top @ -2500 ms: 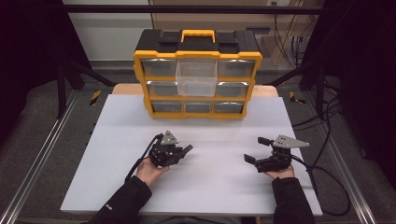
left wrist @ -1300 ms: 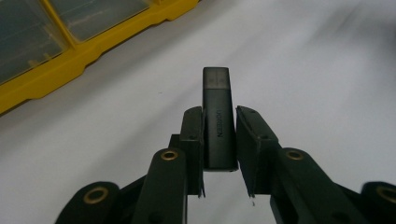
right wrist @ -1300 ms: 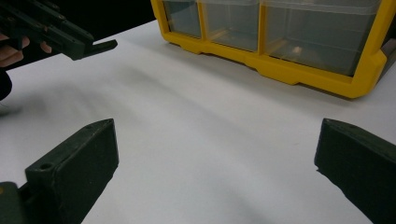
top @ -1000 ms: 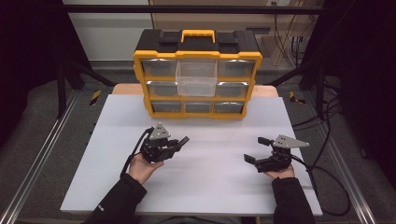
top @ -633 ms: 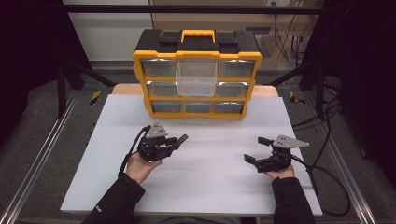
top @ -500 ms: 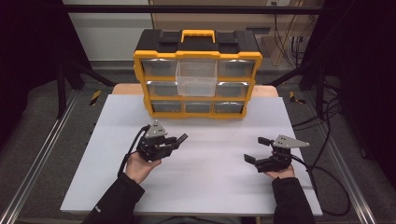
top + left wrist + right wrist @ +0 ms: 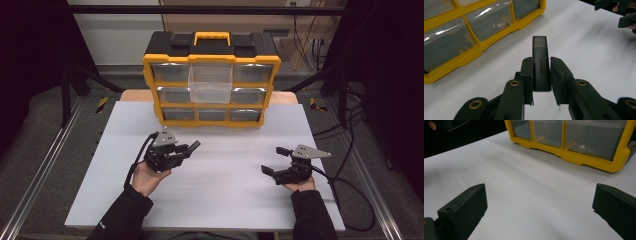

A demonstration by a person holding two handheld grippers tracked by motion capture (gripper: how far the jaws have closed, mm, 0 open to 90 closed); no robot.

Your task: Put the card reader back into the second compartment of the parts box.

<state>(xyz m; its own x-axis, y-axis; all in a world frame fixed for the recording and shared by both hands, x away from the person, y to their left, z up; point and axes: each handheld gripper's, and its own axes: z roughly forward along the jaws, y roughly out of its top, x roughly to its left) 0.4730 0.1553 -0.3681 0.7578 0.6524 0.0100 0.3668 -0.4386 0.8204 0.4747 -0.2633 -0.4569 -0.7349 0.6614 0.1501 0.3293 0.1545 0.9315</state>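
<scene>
Yellow drawer organizer (image 7: 211, 80) stands on the white table (image 7: 220, 200).

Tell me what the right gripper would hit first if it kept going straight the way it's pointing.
Bare white table first, then probably the yellow drawer organizer; the right gripper is open, and depth is hard to judge.

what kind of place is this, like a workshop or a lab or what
Most likely a lab bench rigged for recording manipulation. A white table sits inside a metal frame, cables trail to the right, and a yellow drawer organizer stands at the back. The left gripper holds a black USB stick.
</scene>
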